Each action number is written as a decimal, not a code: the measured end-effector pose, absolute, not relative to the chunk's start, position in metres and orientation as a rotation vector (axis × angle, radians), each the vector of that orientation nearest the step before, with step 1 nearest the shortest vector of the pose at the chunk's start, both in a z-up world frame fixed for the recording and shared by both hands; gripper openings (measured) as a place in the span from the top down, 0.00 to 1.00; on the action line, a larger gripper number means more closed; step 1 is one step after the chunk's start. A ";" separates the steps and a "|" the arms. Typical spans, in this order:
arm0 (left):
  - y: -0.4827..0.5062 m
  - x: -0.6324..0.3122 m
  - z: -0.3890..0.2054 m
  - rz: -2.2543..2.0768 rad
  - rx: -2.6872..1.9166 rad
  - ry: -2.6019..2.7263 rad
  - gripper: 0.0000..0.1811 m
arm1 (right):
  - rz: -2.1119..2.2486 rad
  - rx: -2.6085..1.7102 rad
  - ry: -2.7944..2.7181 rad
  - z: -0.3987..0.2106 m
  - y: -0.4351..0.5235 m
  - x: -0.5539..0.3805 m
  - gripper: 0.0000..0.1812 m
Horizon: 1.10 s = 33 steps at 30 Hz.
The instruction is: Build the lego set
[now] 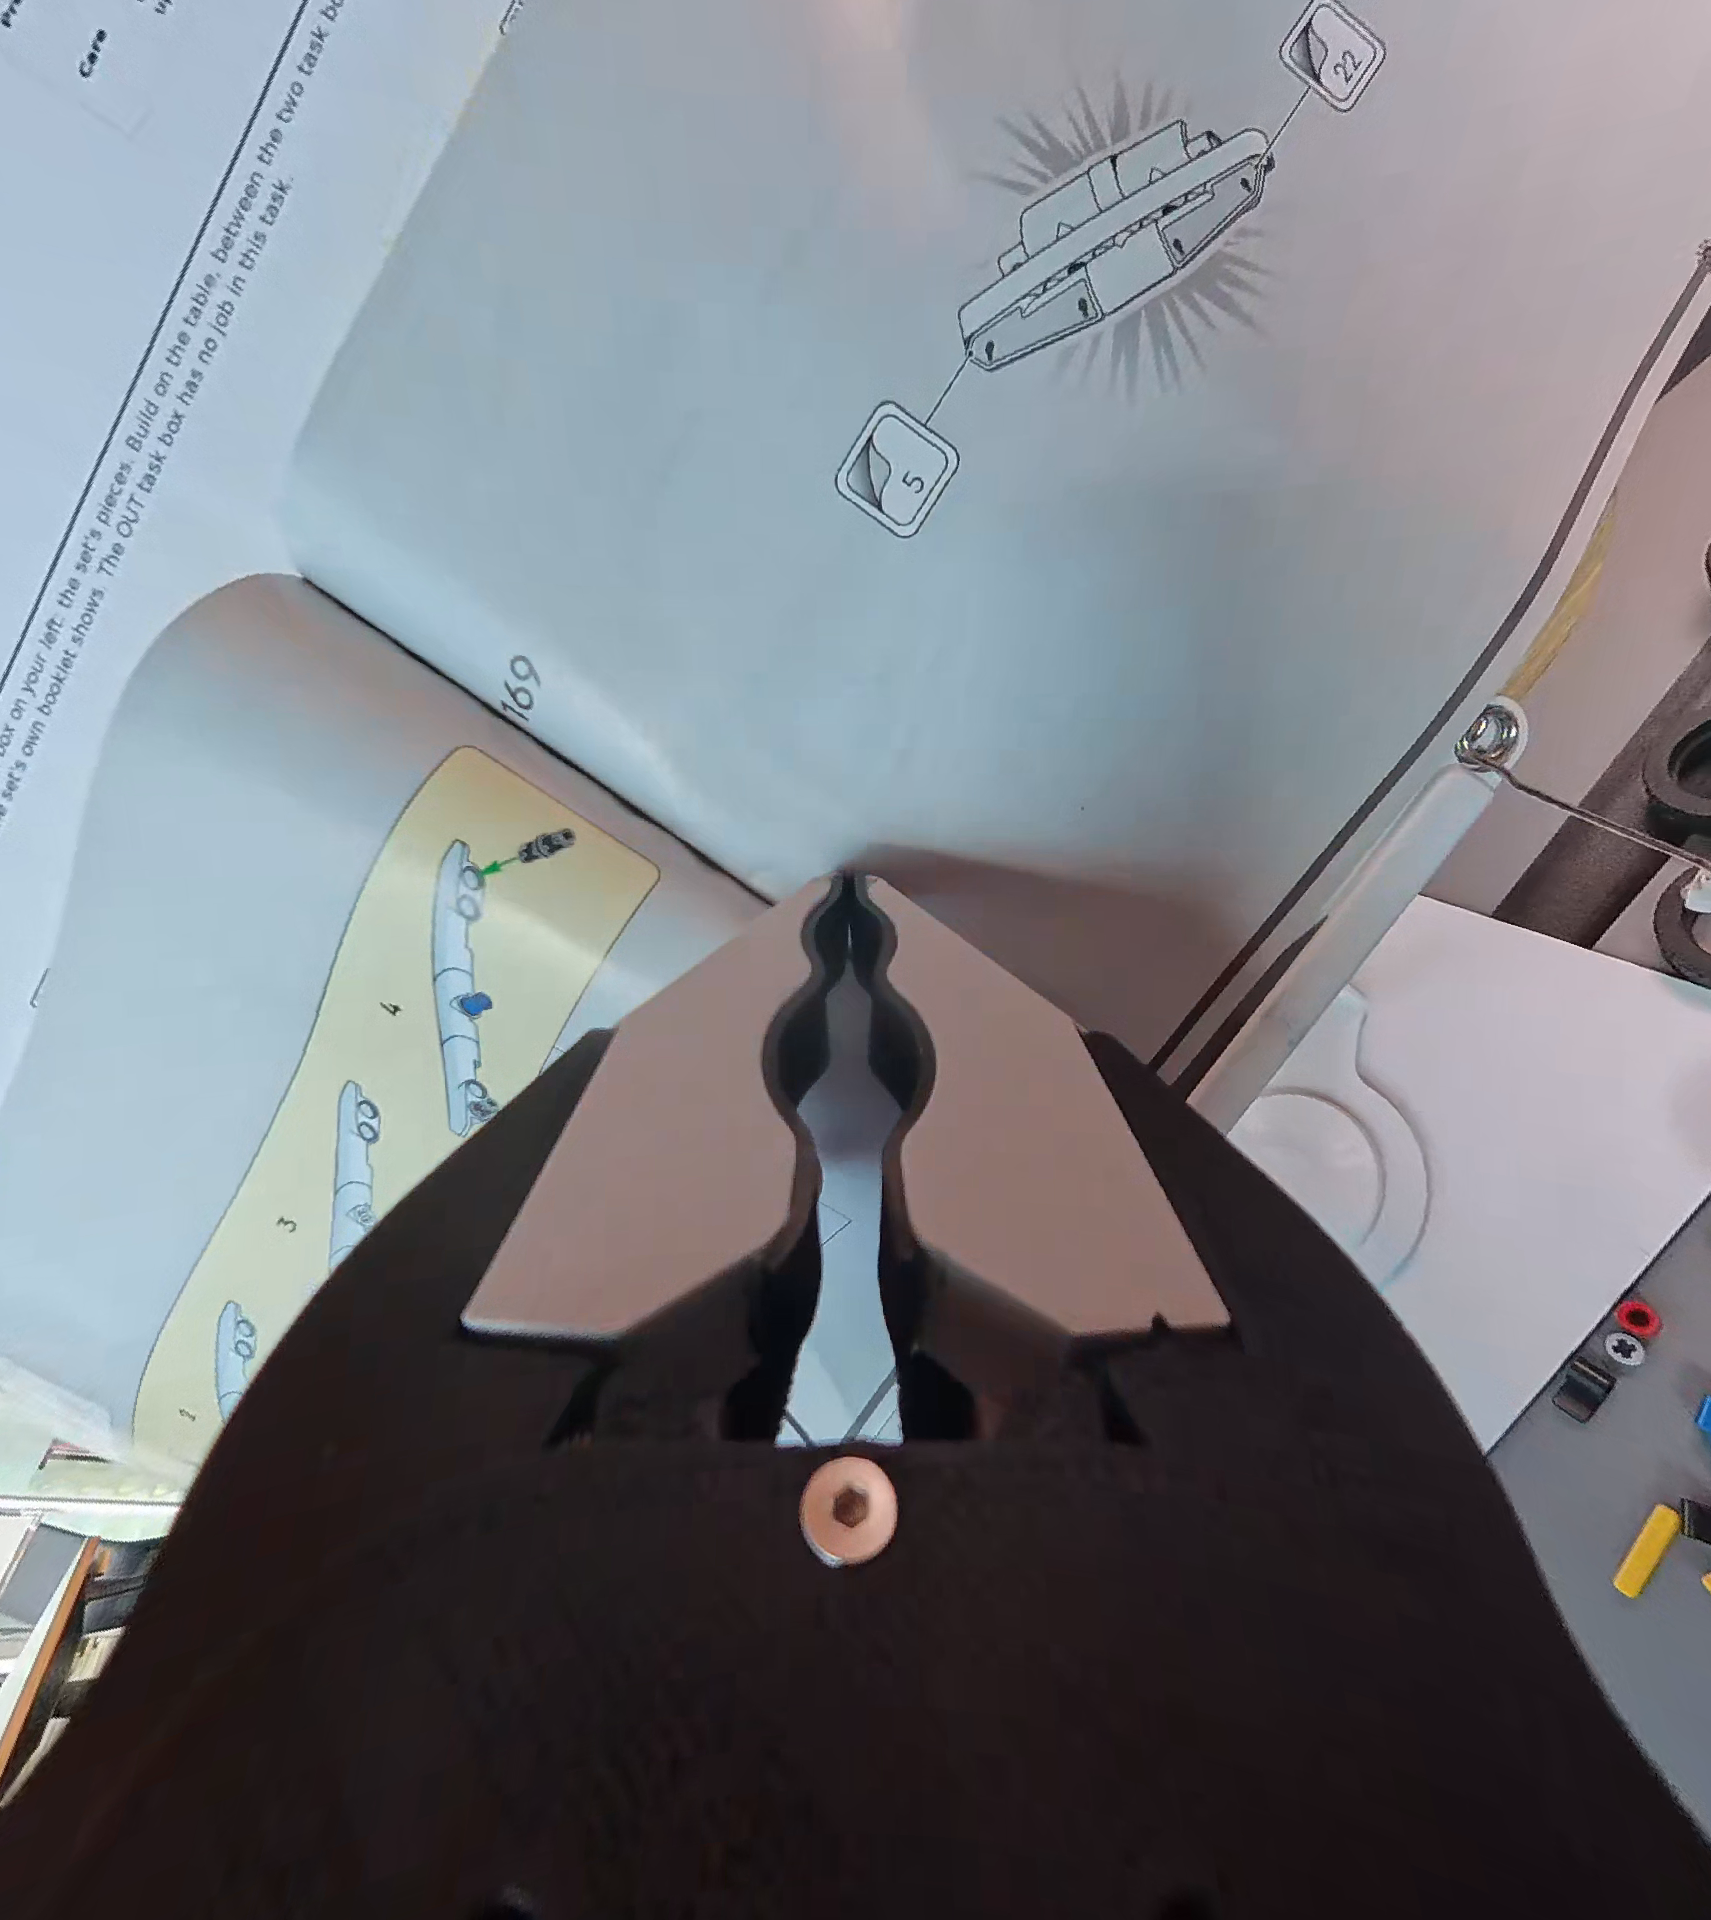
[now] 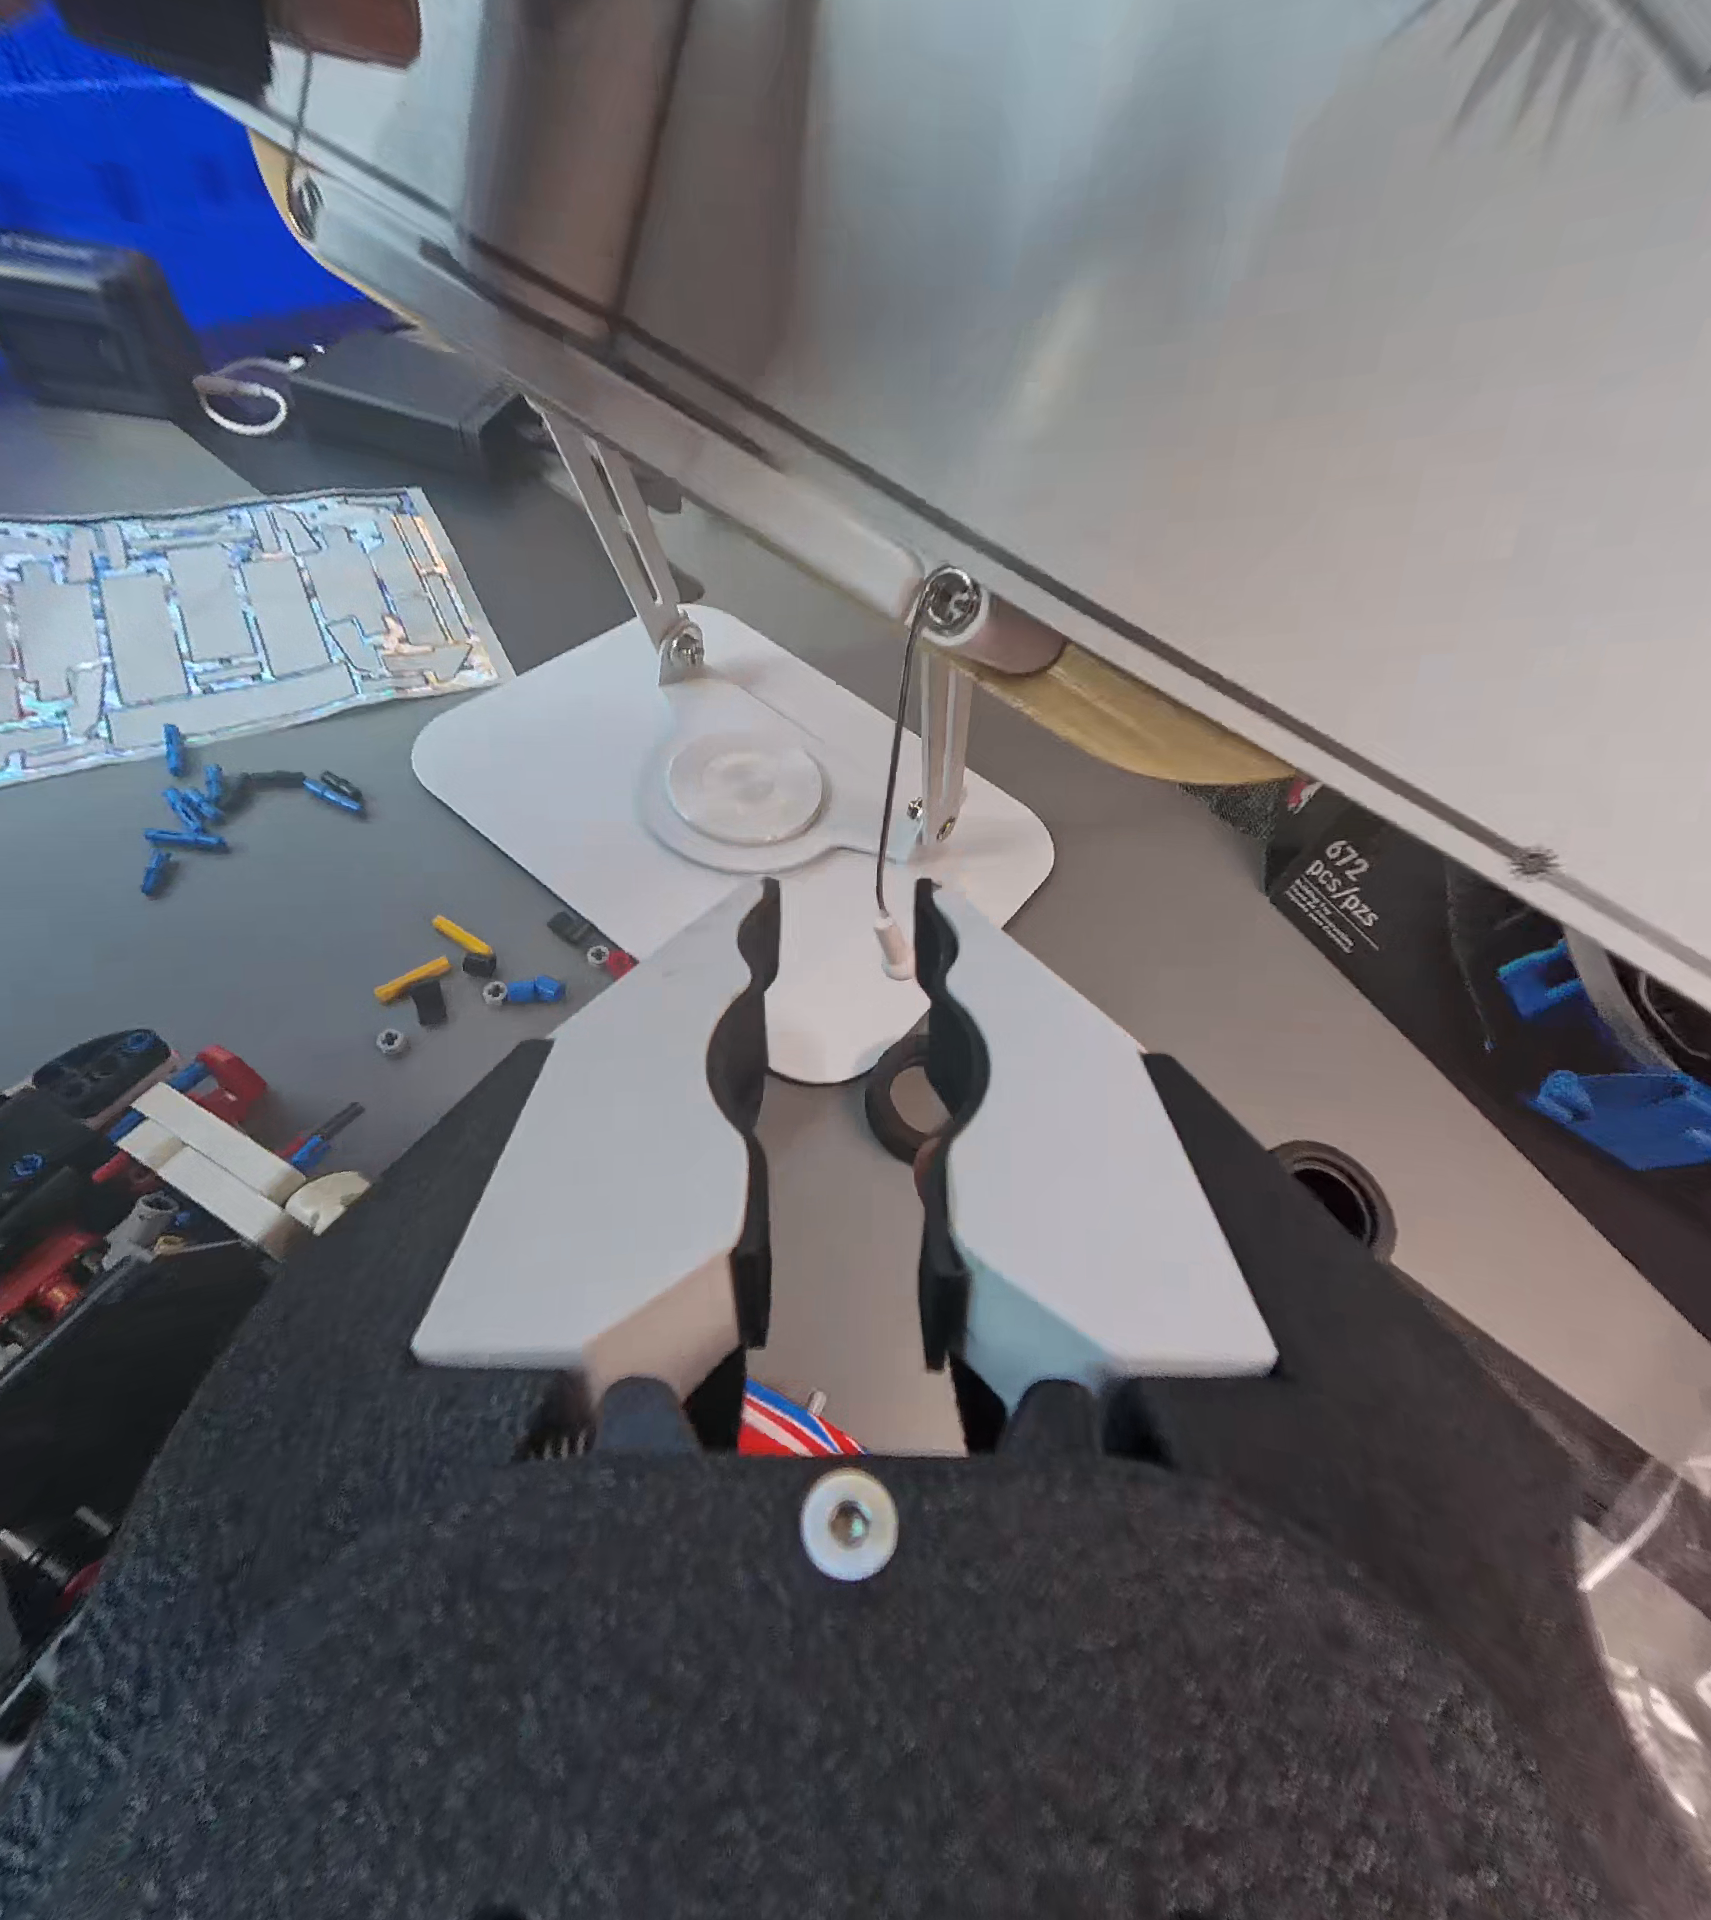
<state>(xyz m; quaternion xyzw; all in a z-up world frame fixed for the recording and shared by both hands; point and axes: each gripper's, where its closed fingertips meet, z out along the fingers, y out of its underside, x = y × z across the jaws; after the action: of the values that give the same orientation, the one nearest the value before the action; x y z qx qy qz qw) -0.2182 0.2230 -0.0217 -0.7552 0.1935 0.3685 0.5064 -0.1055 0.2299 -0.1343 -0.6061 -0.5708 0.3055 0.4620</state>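
Pinching booklet page (image 1: 934, 644) edge, your left gripper (image 1: 846, 883) has jaws clenched, page rising straight ahead. Right gripper (image 2: 846, 894) jaws released, empty. Loose lego pieces (image 2: 477, 977) lie on bench (image 2: 207, 935) left of right jaws; partly built model (image 2: 103, 1174) probably nearer that hand.

Left gripper (image 1: 847, 885): fingers converge to point, tips pressed together, thin page edge pinched between them at very tip; wider gap remains lower down between wavy black pads (image 1: 884, 1049). Right gripper (image 2: 847, 894): fingers spread, clear gap between black pads (image 2: 946, 1049), nothing held; tips angled downward, above table.
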 end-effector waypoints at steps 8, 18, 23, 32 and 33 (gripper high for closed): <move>0.224 -0.213 -0.033 0.928 -1.822 0.515 1.00 | -0.155 -1.065 -1.582 -0.108 0.264 -0.098 1.00; 0.227 -0.207 -0.041 0.880 -1.831 0.470 1.00 | -0.287 -0.813 -1.516 -0.001 0.246 -0.129 1.00; 0.225 -0.206 -0.040 0.857 -1.811 0.480 1.00 | 0.741 -1.432 -1.101 -0.036 0.256 -0.086 0.87; 0.226 -0.207 -0.043 0.936 -1.817 0.527 1.00 | 1.216 -1.659 -0.814 -0.089 0.265 -0.101 0.78; 0.226 -0.208 -0.043 0.944 -1.816 0.528 1.00 | 1.185 -1.657 -0.791 -0.085 0.269 -0.104 0.83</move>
<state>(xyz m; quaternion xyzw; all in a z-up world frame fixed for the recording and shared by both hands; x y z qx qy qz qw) -0.2075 0.2260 -0.0433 -0.7482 0.2174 0.3888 0.4918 -0.1044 0.2689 -0.0851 -0.6732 -0.3215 0.4815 0.4599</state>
